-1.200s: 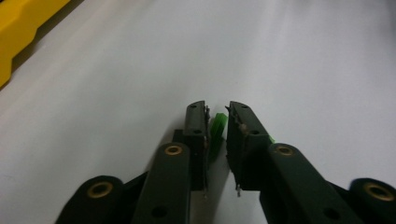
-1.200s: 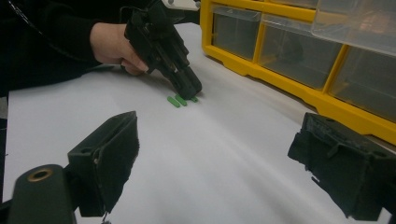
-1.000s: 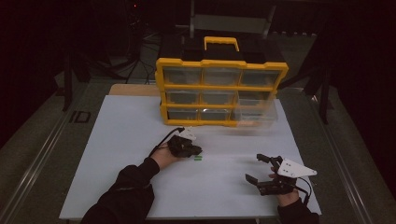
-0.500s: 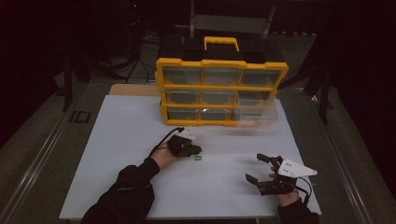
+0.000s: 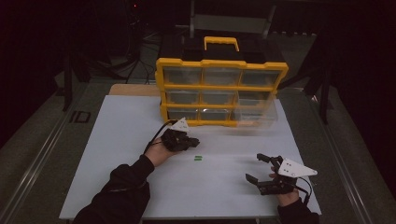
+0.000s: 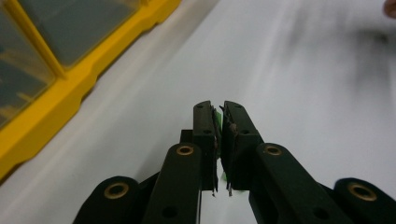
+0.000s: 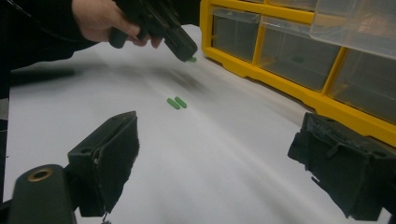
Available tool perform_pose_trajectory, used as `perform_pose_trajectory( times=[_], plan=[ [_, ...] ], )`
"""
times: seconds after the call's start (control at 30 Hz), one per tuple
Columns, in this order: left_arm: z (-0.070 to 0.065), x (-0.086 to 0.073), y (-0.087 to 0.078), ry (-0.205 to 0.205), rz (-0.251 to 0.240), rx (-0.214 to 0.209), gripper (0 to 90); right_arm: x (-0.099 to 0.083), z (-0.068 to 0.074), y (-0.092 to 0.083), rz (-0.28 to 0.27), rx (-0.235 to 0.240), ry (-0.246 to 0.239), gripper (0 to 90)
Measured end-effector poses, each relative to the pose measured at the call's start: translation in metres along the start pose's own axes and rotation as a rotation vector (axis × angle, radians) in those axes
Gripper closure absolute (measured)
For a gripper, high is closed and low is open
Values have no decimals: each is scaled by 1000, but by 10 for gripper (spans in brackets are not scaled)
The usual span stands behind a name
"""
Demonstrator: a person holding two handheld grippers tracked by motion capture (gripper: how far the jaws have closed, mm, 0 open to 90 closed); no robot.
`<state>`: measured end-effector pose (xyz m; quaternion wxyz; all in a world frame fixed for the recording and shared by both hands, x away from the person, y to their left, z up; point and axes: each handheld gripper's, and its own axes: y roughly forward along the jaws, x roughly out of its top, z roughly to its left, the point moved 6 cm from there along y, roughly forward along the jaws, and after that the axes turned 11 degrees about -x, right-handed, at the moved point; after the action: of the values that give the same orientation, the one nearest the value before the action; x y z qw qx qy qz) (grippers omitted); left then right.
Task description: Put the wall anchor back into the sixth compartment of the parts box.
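My left gripper (image 5: 183, 140) pinches one green peg (image 7: 191, 59) — lifted, not yet binned in the yellow organizer (image 5: 221, 91); two pegs (image 5: 198, 158) remain on the tabletop (image 5: 121, 140). Right gripper (image 5: 261, 170) jaws spread, empty.

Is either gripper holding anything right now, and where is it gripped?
The left gripper is shut on a small green piece, pinched at its tips with one end poking out. The right gripper is open, holding nothing.
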<state>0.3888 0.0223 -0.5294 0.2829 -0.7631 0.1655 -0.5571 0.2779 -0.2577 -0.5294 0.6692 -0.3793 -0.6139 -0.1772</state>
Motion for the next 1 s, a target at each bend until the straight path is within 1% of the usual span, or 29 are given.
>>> perform_pose_trajectory(
  times=[0.1, 0.2, 0.33, 0.4, 0.47, 0.6, 0.67, 0.8, 0.93, 1.0],
  plan=[
    [-3, 3, -4, -1, -9, -4, 835, 0, 0, 0, 0, -1, 0, 126],
    [-9, 11, -11, 10, -24, -6, 835, 1, -1, 0, -3, -4, -2, 126],
    [-13, 18, -17, 8, -39, -1, 835, 1, -1, -1, -4, -4, -2, 126],
    [-15, 21, -19, 9, -44, -2, 835, 1, -1, -1, -7, -5, -3, 126],
    [-17, 24, -22, 12, -45, 5, 835, 2, -1, -2, -9, -6, -2, 126],
    [-21, 30, -27, 14, -55, 1, 835, 2, -2, -2, -16, -7, -5, 126],
    [-22, 33, -30, 18, -60, 7, 835, 2, -1, -2, -14, -7, -2, 125],
    [-25, 38, -35, 9, -64, 2, 835, 3, -1, -2, -15, -6, -3, 125],
    [-27, 46, -42, 10, -80, 6, 835, 3, -1, -3, -16, -8, -5, 125],
    [-28, 50, -46, 7, -81, 8, 835, 3, -1, -3, -16, -9, -5, 126]
  ],
)
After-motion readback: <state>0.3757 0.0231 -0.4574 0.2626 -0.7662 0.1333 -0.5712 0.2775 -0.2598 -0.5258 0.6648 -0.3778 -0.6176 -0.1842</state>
